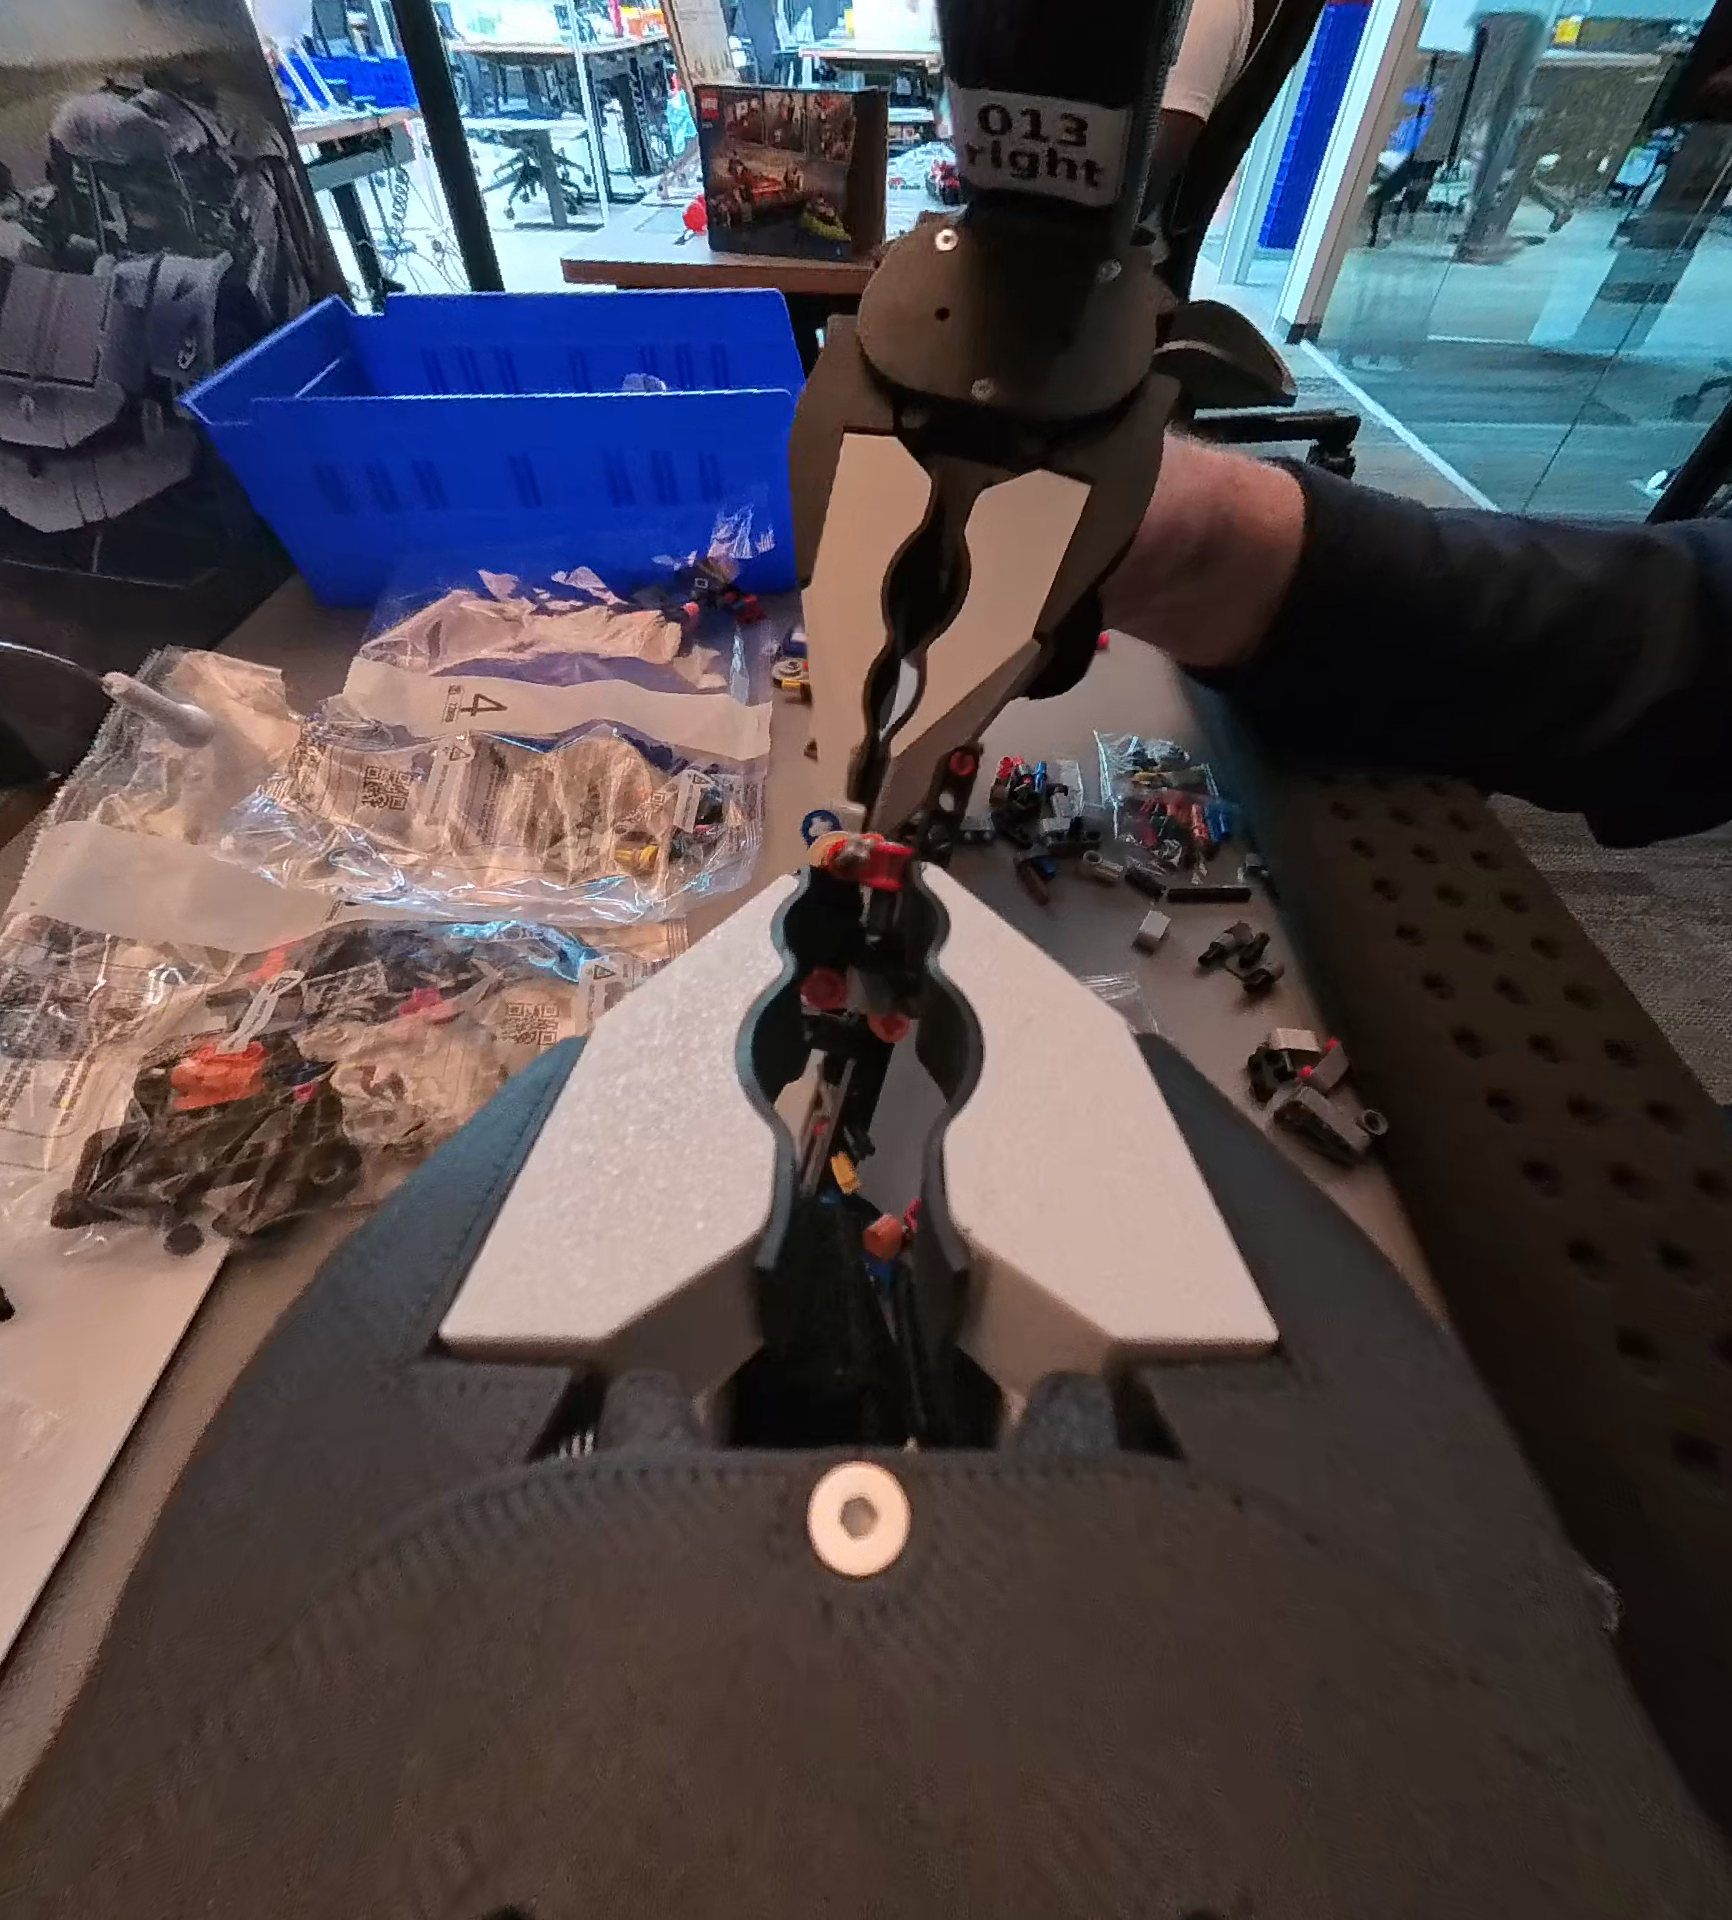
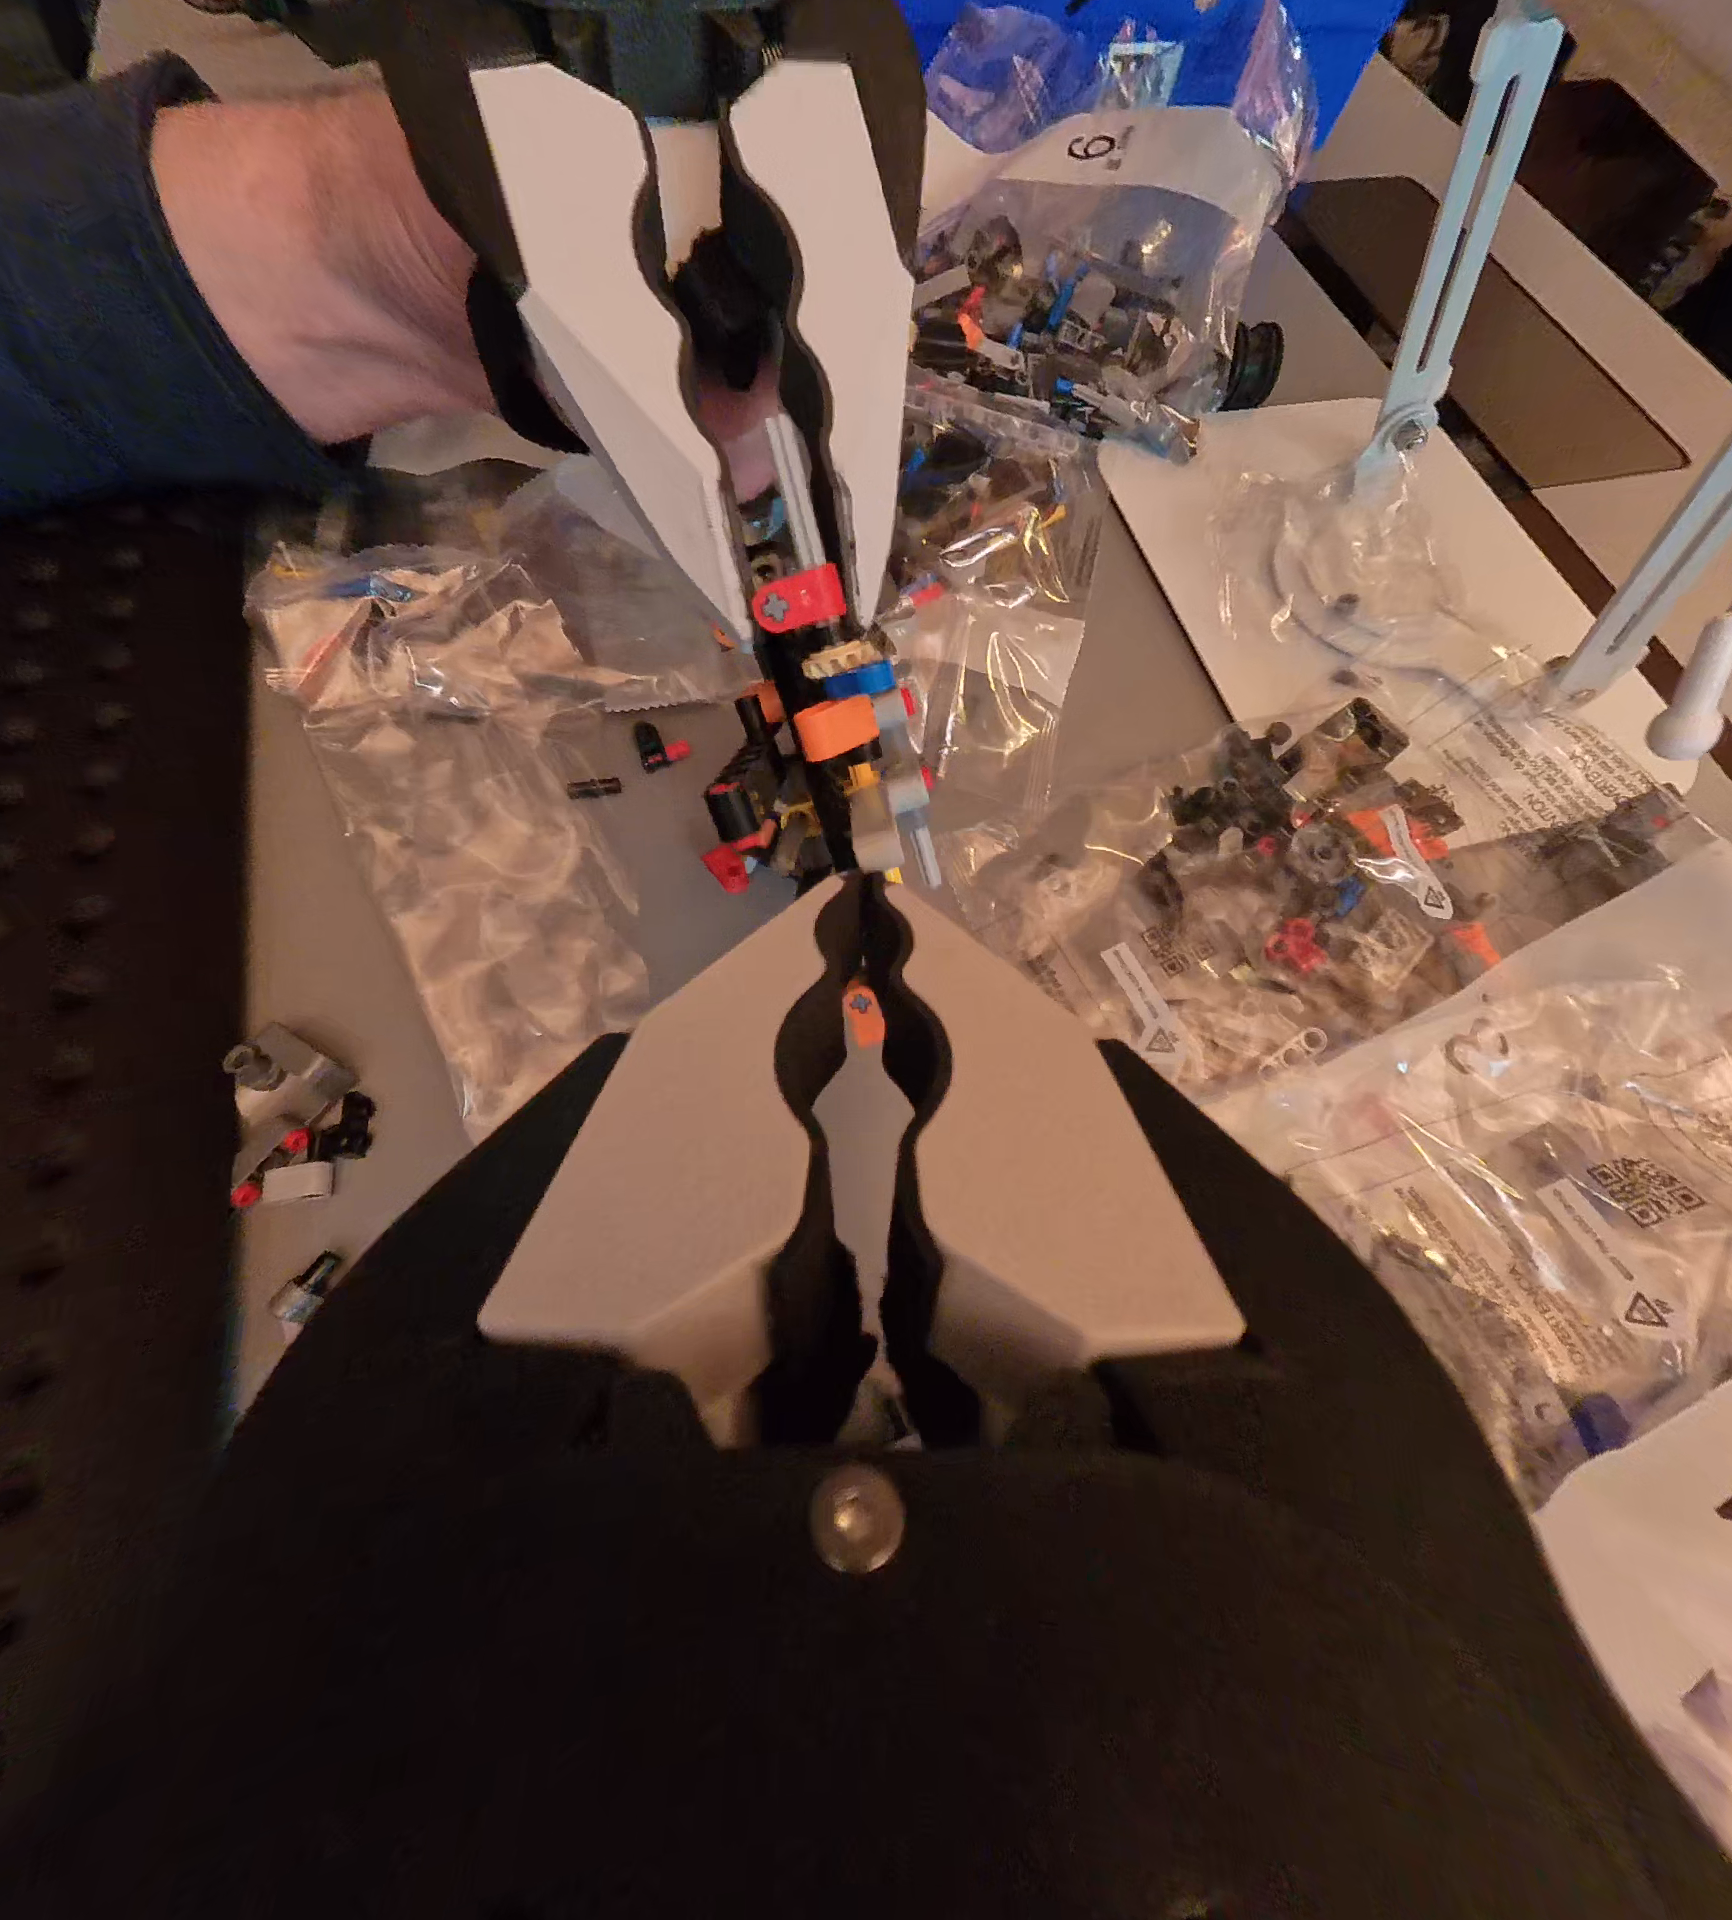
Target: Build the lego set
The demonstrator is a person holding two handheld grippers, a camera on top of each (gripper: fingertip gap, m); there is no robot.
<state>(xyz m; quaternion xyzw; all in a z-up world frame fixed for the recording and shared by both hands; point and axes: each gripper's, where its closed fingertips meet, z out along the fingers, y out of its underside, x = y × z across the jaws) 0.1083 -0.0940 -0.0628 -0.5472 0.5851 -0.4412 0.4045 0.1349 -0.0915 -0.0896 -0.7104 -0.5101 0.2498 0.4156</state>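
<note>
Lego assembly point(image 2: 820, 717), black with red, blue and orange parts, hangs above the table point(image 2: 342, 831), clamped in my left gripper point(image 1: 862, 883). My right gripper point(image 2: 867, 904) pinches a small orange piece point(image 2: 862, 1013) at its lower end.

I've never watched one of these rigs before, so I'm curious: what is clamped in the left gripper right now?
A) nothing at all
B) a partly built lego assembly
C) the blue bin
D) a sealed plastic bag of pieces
B: the left gripper is shut on the partly built lego assembly, a black bar with red, blue and orange pieces, while the bags of pieces lie on the table and the blue bin stands behind them.
</note>
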